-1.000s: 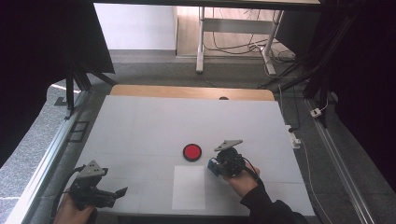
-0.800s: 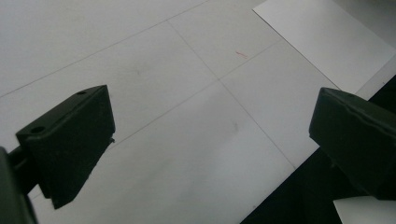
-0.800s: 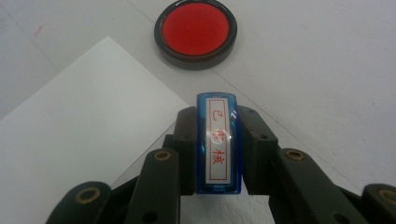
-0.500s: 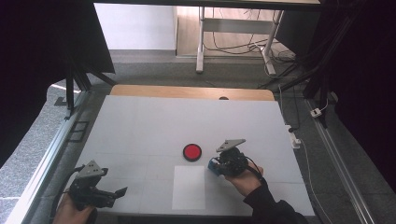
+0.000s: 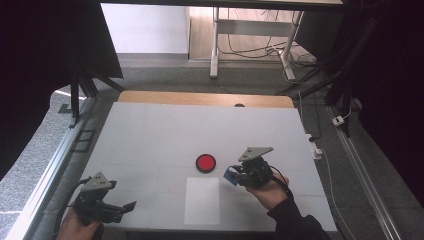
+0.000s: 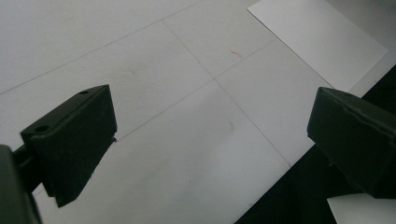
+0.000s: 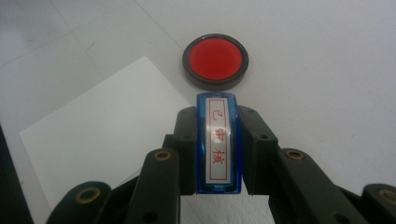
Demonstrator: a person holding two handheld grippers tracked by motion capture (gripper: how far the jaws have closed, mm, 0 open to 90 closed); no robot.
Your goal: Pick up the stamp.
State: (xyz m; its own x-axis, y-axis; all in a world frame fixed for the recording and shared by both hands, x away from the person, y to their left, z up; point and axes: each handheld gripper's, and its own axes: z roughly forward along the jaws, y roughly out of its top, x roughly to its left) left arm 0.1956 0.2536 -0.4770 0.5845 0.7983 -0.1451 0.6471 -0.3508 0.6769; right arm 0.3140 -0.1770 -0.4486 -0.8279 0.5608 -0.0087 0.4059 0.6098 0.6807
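Held a blue stamp (image 7: 218, 142) clamped between the jaws of the right gripper (image 7: 218, 140), its lettered face turned up toward the camera. Sat just short of the red ink pad (image 7: 215, 61), which lay directly ahead of the jaw tips, with the white sheet of paper (image 7: 100, 135) below and to their left. Could have slipped or twisted in the grip, judging by how narrow the stamp was against the pads. Could also have come down tilted on the ink pad and picked up ink along one edge only, or nudged the pad across the table (image 5: 150, 135). Right hand (image 5: 267, 192) came in from the near edge, gripper aimed forward and leftward, seemingly raised a little off the surface. Left gripper (image 6: 210, 135) gaped wide over bare table near the corner, holding nothing, hand low at the near-left edge
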